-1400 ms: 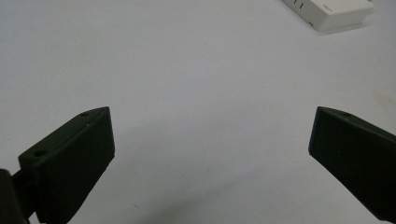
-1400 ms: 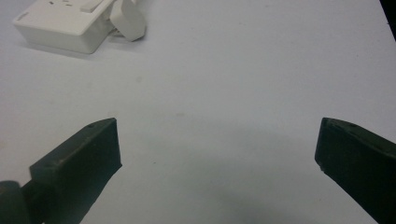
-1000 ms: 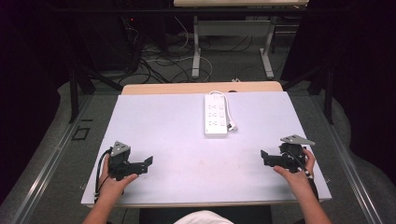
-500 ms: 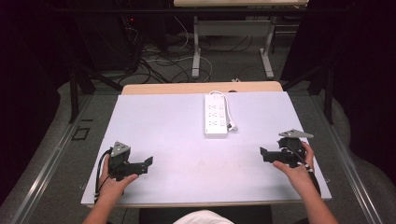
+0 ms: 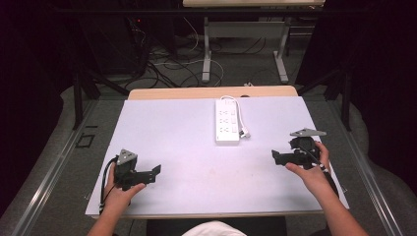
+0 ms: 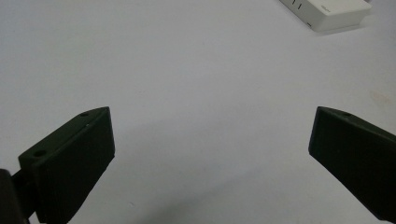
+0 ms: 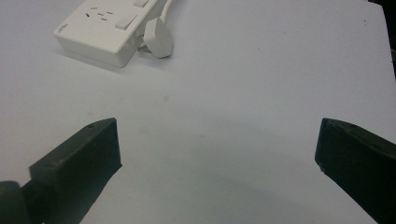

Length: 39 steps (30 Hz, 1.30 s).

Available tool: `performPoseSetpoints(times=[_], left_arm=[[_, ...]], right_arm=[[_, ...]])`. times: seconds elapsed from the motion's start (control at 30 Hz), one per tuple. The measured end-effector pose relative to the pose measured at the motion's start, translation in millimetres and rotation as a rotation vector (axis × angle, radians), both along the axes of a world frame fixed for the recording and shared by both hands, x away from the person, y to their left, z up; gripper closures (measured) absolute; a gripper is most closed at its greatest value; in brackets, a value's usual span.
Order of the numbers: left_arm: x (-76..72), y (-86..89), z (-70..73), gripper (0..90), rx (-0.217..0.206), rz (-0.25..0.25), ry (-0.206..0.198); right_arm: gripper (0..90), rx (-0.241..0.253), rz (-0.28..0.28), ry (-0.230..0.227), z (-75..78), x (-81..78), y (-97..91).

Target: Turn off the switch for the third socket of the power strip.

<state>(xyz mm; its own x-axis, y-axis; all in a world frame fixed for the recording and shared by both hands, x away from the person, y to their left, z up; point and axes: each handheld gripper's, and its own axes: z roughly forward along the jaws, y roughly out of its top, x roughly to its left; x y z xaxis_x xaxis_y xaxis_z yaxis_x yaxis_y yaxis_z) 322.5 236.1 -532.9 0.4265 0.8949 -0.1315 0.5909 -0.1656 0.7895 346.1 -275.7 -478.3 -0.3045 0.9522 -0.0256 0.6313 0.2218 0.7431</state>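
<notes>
Left gripper (image 5: 156, 171), right gripper (image 5: 275, 156): fingers wide apart, empty

The high view looks forward and down over the whole table (image 5: 187, 147) from the person's side. Each hand-held gripper's camera sits low and close above the tabletop, looking along its jaws. All three views share the white power strip (image 5: 227, 122) (image 6: 327, 11) (image 7: 105, 28).

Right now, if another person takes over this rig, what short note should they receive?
Left gripper: jaws wide open, empty, at the near left of the table.
Right gripper: jaws wide open, empty, at the near right.
White power strip: flat at the far middle of the table, its cord looped at the far end, its white plug lying loose beside it.
Done: nothing is gripped yet.
Left: probably reach the strip and plug; the right gripper is nearer.
</notes>
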Motion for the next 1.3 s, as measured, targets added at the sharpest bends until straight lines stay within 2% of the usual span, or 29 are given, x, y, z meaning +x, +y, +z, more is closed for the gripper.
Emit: performPoseSetpoints(times=[0.5, 1.0, 1.07, 1.3], left_arm=[[0.2, 0.3, -0.5, 0.4, -0.002, 0.006, 0.001], [0.4, 0.8, -0.7, 0.4, 0.002, 0.003, 0.004], [0.4, 0.8, -0.7, 0.4, 0.001, 0.004, 0.004], [0.4, 0.6, -0.8, 0.4, 0.004, 0.002, 0.006]], right_arm=[[0.5, -0.02, 0.027, 0.022, 17.1, 15.1, 10.3], [1.3, -0.047, 0.063, 0.043, 25.4, 31.7, 18.7], [1.3, -0.068, 0.07, 0.05, 26.9, 34.0, 21.5], [1.3, -0.091, 0.082, 0.07, 31.5, 39.4, 27.7]])
